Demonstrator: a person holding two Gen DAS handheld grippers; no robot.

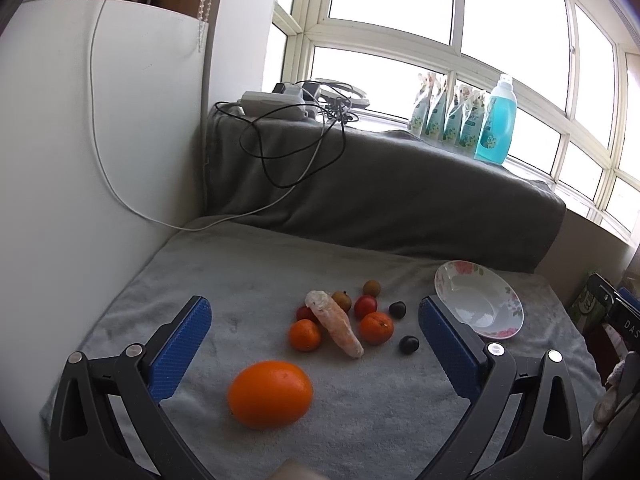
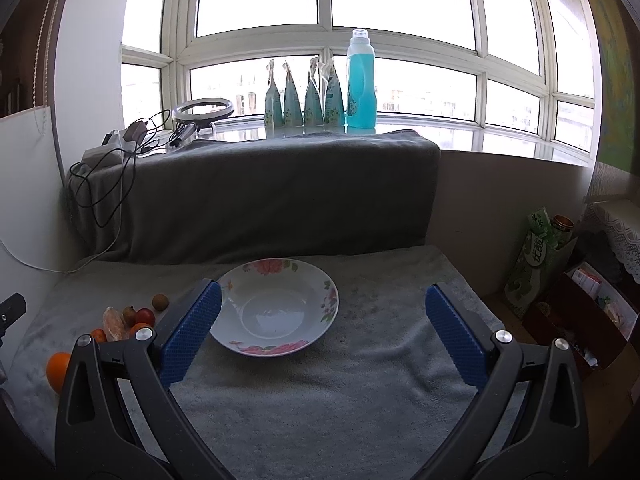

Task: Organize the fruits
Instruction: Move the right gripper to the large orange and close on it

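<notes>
Seen from the left wrist, the left hand-held gripper [image 1: 316, 322] hangs above the towel-covered counter [image 1: 248, 280] with its blue pads spread wide apart and nothing between them. Nearest to it, at about 6 o'clock of the fruit cluster, lies a large orange [image 1: 270, 394] on its own. Beyond that sit two small tangerines [image 1: 305, 335], one on each side of a pale, plastic-wrapped piece [image 1: 335, 323] that lies slanted between them. At 3 o'clock of the wrapped piece rest two dark round fruits [image 1: 409, 344], one a little farther than the other. Farther back are two red cherry tomatoes [image 1: 365, 306] and two brownish longan-like fruits [image 1: 372, 287]. The flowered bowl [image 1: 496, 292] stands empty at about 2 o'clock of the cluster, apart from all the fruit.

In the right wrist view, the right hand-held gripper [image 2: 323, 312] is likewise wide open and holds nothing; the bowl lies just ahead between its fingers, nearer the left pad. The fruit cluster shows at 9 o'clock of the bowl.

Behind the counter rises a ledge draped in a dark grey towel [image 2: 256, 192], with cables and a power strip [image 1: 272, 102] at its left end. On the windowsill beyond stand four refill pouches [image 2: 304, 98] and a blue detergent bottle [image 2: 361, 80].
</notes>
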